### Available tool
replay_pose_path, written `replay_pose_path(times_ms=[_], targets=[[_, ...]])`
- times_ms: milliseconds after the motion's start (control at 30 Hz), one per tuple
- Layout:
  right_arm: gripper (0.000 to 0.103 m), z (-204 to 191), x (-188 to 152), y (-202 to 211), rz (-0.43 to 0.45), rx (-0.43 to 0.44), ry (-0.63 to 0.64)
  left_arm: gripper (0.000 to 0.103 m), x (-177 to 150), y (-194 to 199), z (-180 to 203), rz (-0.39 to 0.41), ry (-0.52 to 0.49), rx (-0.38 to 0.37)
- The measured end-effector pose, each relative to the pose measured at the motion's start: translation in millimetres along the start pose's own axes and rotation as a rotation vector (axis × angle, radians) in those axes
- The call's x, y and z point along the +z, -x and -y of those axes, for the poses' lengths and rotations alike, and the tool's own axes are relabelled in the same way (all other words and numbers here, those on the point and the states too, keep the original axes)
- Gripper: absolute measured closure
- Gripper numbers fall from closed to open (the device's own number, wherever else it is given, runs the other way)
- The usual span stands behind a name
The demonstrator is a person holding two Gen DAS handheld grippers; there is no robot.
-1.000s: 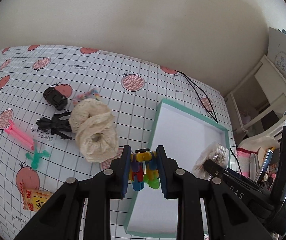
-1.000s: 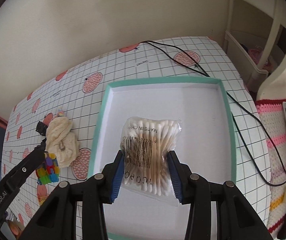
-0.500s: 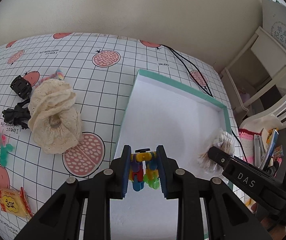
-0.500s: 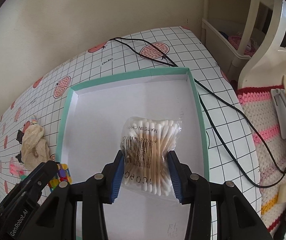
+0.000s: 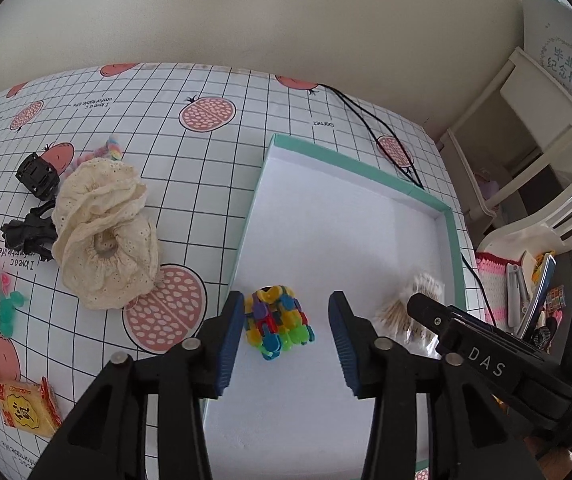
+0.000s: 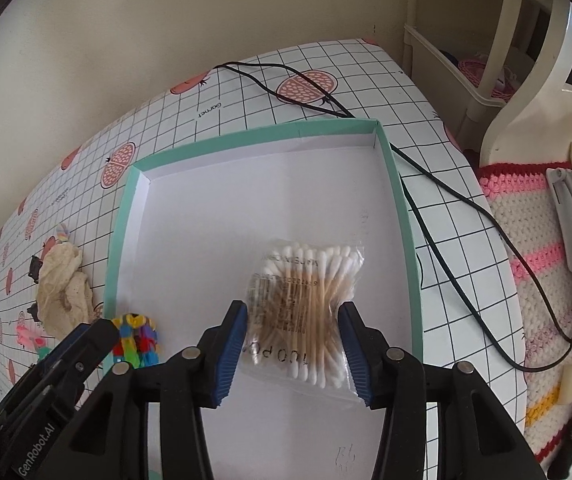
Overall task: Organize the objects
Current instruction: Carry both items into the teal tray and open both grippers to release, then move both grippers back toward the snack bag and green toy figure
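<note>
swab bag (image 6: 305,312) half hidden behind right tool (image 6: 293,354)

Left tongs (image 5: 286,338): matte black plastic arms are forking into two fingers, each finger carrying a ribbed blue pad (image 5: 230,344) on its inner face. One silver round-head screw is showing on each finger near the pad, with a second one further back on the left finger. From the right wrist view, white lettering "GenRobot.AI" is reading along the side of this unit.

Right tongs (image 6: 295,354): same build, black arms, ribbed blue pads (image 6: 230,350), silver screws behind them. From the left wrist view, its side is bearing white letters "DAS", and a small green light is glowing on the black housing behind.
</note>
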State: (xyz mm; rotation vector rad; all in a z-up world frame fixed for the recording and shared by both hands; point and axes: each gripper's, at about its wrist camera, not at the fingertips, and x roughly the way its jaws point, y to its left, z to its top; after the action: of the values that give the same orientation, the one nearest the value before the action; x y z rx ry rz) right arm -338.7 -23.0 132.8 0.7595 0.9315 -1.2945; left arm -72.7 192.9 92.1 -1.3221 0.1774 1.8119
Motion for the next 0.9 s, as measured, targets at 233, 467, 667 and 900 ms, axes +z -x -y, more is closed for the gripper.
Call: replay_pose_path(times_ms=[233, 467, 667, 900], targets=[[0.051, -9, 8, 40, 0.071, 0.037, 0.004, 0.057, 12, 32, 4, 0.056, -0.013, -0.004], [0.032, -16, 12, 69, 0.104, 0.036, 0.019, 0.044, 20, 59, -3, 0.104, -0.014, 0.060], [0.009, -19, 10, 79, 0.120, 0.030, 0.036, 0.028, 23, 64, -17, 0.097, -0.015, 0.121], [0.000, -30, 8, 84, 0.139, 0.037, 0.047, 0.010, 25, 78, -48, 0.115, 0.006, 0.174]])
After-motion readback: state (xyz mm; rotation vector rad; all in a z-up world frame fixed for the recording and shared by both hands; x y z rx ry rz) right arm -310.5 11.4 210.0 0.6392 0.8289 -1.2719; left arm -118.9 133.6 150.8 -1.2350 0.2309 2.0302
